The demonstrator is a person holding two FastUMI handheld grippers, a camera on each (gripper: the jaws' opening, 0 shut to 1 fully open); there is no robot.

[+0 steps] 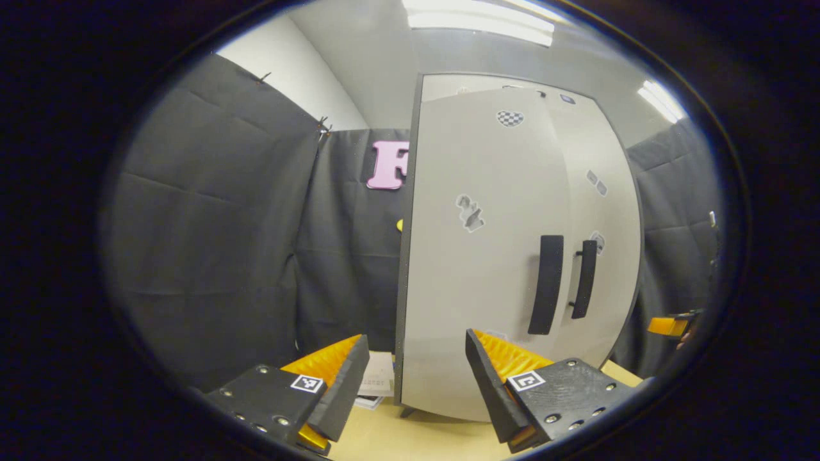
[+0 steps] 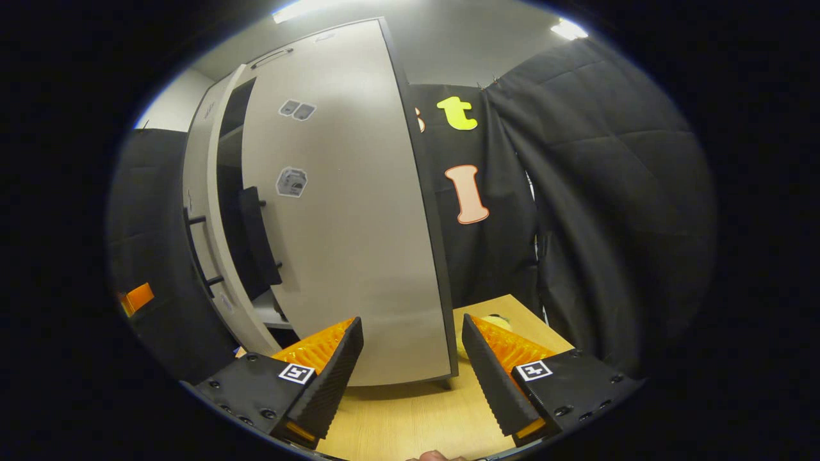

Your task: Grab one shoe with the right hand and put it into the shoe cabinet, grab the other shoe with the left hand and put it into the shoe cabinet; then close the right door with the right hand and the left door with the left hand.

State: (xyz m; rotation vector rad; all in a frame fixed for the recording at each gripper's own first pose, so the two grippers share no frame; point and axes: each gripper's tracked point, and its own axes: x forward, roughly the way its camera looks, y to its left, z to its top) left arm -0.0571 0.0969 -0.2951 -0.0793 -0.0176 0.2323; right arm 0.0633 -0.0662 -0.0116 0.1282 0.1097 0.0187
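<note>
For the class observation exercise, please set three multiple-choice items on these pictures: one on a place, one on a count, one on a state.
1. What does the shoe cabinet stand on?
A. A carpeted floor
B. A light wooden tabletop
C. A metal trolley

2. How many black door handles does the cabinet have on its front?
A. One
B. Four
C. Two

3. In what state is the left gripper?
A. Open, holding nothing
B. Shut on a shoe
C. Shut on a door handle

Answers:
1 B: pale wood shows under the cabinet's base in both gripper views.
2 C: two upright black handles sit side by side where the doors meet.
3 A: in the left gripper view its fingers stand well apart with nothing between them.
</note>
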